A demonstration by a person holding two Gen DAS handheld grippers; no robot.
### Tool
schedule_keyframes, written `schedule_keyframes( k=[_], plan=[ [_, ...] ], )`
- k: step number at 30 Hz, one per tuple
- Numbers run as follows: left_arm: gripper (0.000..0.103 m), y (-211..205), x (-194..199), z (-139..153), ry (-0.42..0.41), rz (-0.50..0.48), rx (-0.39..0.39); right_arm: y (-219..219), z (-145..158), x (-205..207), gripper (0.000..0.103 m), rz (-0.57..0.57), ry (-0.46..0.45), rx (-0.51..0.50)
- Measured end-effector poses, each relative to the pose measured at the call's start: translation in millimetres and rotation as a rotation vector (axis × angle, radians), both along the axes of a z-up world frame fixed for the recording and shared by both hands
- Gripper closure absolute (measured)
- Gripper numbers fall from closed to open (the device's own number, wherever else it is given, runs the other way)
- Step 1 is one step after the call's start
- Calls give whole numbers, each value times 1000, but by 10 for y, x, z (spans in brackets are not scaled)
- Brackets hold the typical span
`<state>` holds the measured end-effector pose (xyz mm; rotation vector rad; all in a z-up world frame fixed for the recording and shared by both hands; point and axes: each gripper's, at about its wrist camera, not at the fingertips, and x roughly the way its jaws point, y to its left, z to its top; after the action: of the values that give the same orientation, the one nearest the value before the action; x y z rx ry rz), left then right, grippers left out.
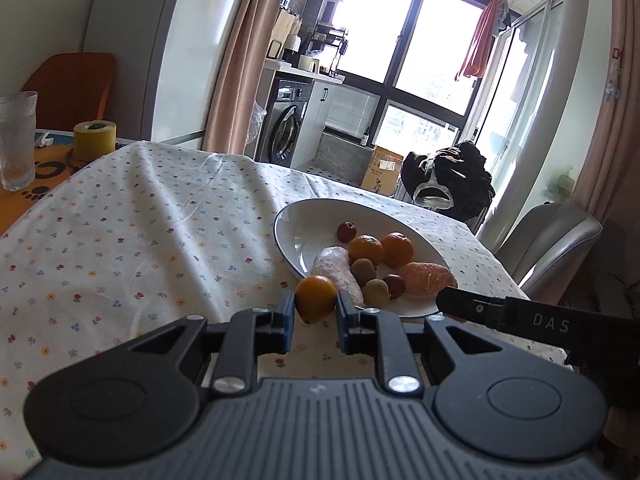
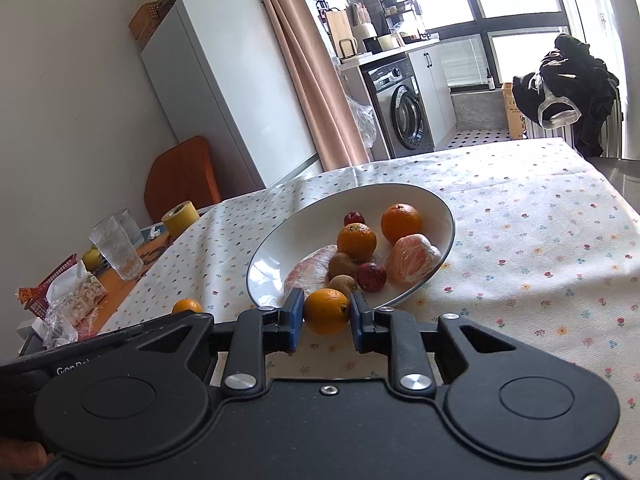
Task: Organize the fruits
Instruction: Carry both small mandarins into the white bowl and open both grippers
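Both tongs are loaded and we're on the delivery leg. The left tongs [image 1: 316, 312] are clamped on a small yellow-orange fruit [image 1: 316, 298], pads pressed to its two sides, held above the desk [image 1: 120, 220] just short of the near rim of the plate [image 1: 292, 220]. The right tongs [image 2: 325, 322] grip an orange [image 2: 326, 311] the same way — narrowed to the fruit's width, nothing slack — and it hangs right at the plate's [image 2: 360, 196] near edge.

On the plate we already have two oranges [image 2: 401, 222], a peeled citrus [image 2: 412, 258], two kiwis [image 2: 343, 266], a couple of small red fruits [image 2: 371, 276] and a pale wrapped piece [image 2: 312, 270]. They're bunched toward the near and right side; the far left of the plate is bare.

So we judge the gathering nearly done, with these two the pieces in hand. Next, each needs carrying forward over the rim and lowering onto open white, not onto the pile — round fruit on a sloped plate will likely roll. We'd go one at a time, since the right tongs' arm [image 1: 520, 316] already sits close beside the plate in the left view. Release low, then draw back.
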<state>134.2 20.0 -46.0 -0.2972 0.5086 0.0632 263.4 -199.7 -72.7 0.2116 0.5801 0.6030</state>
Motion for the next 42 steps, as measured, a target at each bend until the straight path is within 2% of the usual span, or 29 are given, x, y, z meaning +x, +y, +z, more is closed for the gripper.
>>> schedule_keyframes(
  k=[9, 22, 26, 28, 42],
  plan=[
    [83, -155, 214, 98, -11, -56, 16, -159, 28, 119, 80, -38, -20, -7],
    [83, -121, 593, 195, -6, -46, 52, -63, 96, 368, 80, -8, -45, 9],
    [83, -91, 669, 243, -8, -39, 68, -2, 134, 451, 69, 18, -64, 17],
    [83, -65, 705, 255, -8, -32, 72, -17, 147, 506, 69, 15, -68, 28],
    [83, 104, 1175, 126, 65, -7, 81, -220, -4, 825, 68, -35, -39, 48]
  ],
)
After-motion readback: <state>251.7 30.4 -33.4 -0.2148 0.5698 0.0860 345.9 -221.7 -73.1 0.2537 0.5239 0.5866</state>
